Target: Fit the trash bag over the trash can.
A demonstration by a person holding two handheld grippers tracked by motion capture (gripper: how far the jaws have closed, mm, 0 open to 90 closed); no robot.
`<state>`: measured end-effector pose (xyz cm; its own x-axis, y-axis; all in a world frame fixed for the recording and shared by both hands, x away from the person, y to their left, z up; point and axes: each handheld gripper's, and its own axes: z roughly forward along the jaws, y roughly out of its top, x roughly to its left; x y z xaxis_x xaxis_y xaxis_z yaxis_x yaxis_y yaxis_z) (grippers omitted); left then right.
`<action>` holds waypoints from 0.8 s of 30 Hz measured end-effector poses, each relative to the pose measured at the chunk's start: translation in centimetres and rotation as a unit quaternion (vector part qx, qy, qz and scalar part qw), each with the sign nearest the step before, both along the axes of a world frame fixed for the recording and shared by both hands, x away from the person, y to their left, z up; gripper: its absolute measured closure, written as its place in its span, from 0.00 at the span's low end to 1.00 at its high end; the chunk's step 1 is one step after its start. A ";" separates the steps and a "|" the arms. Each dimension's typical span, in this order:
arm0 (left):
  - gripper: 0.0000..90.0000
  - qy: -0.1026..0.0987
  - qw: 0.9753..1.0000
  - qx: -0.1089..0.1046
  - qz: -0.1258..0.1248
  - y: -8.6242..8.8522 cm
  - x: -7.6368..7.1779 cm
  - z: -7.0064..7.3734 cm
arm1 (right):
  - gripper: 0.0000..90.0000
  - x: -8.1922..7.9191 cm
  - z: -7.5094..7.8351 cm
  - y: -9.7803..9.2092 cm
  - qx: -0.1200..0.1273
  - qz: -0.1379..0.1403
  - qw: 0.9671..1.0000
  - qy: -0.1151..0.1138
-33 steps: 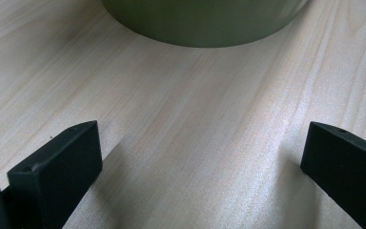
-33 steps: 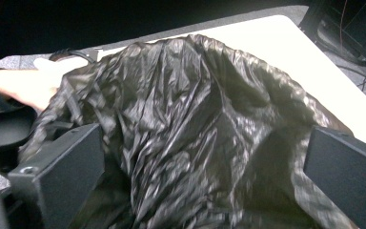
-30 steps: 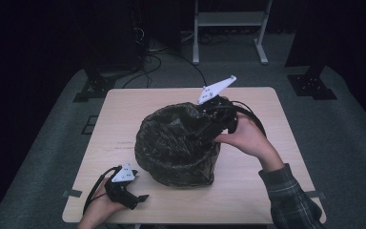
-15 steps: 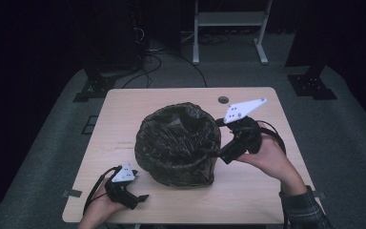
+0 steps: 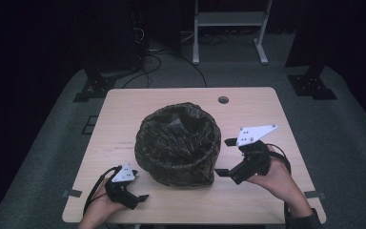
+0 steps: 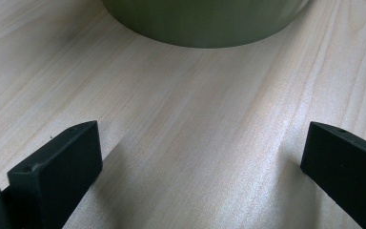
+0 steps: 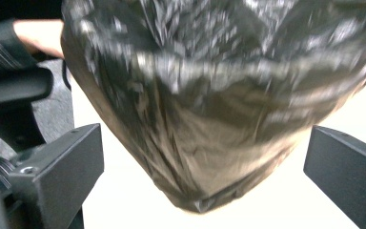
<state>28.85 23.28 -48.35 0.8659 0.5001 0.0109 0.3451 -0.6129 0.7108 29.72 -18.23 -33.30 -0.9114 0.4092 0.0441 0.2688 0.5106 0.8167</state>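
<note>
From the high view, your right gripper point(image 5: 227, 157) sits just beside the bin point(image 5: 178, 144), which is to its left and clear of its tips; the 2 jaws are spread wide with nothing between them, 1 tip near the bin's upper wall and the other near its foot. Your left gripper point(image 5: 138, 188) rests low on the table point(image 5: 124, 109) with the bin just ahead of it and to its right, close but apart. The bin stands upright on the table, its long axis vertical and its mouth facing up, with a black bag liner point(image 5: 181, 129) draped over the rim and down the outside. Against the frame 0.5 s ago, your right gripper has come away from the bin's rim, moving back toward you and out to the side, while the left gripper and the bin have stayed where they were. In the left gripper view, the jaws are wide apart and hold nothing; bare wood lies between them, and the bin's olive base wall point(image 6: 205, 21) curves across the top, well ahead of the tips. In the right gripper view, the jaws again stand wide open and empty, and the bag-covered bin point(image 7: 219, 95) looms straight ahead between them, somewhat blurred, appearing tilted because the camera turns with your hand. Your other hand point(image 7: 38, 40) shows at the upper left, beyond the bin.
</note>
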 end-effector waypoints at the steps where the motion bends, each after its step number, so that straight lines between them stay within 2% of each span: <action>1: 0.00 0.000 1.000 0.000 0.000 0.0 0.0 0.0 | 0.00 -0.1 -0.4 0.0 -0.005 -0.002 1.000 -0.001; 3: 0.00 0.000 1.000 0.000 0.000 0.0 0.0 0.0 | 0.00 -0.3 -1.4 0.0 -0.014 -0.003 1.000 -0.003; 9: 0.00 0.000 1.000 -0.002 0.002 0.0 0.0 0.0 | 0.00 -0.2 -3.9 -0.2 -0.022 0.002 0.999 0.023; 13: 0.00 0.000 1.000 0.000 0.002 0.0 0.0 0.0 | 0.00 -0.4 -5.6 -0.4 -0.032 -0.009 0.999 0.023; 21: 0.00 0.000 1.000 0.000 0.003 0.0 0.0 0.0 | 0.00 -0.6 -10.1 -1.0 -0.030 -0.036 0.998 0.036; 24: 0.00 0.000 1.000 0.000 0.003 0.0 0.0 0.0 | 0.00 -0.5 -11.2 -1.1 -0.035 -0.043 0.998 0.040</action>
<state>28.83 23.23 -48.35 0.8629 0.5052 0.0105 0.3488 -0.6105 0.7111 29.21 -19.30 -44.50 -0.8673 0.4905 0.0849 0.3776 0.5372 0.7542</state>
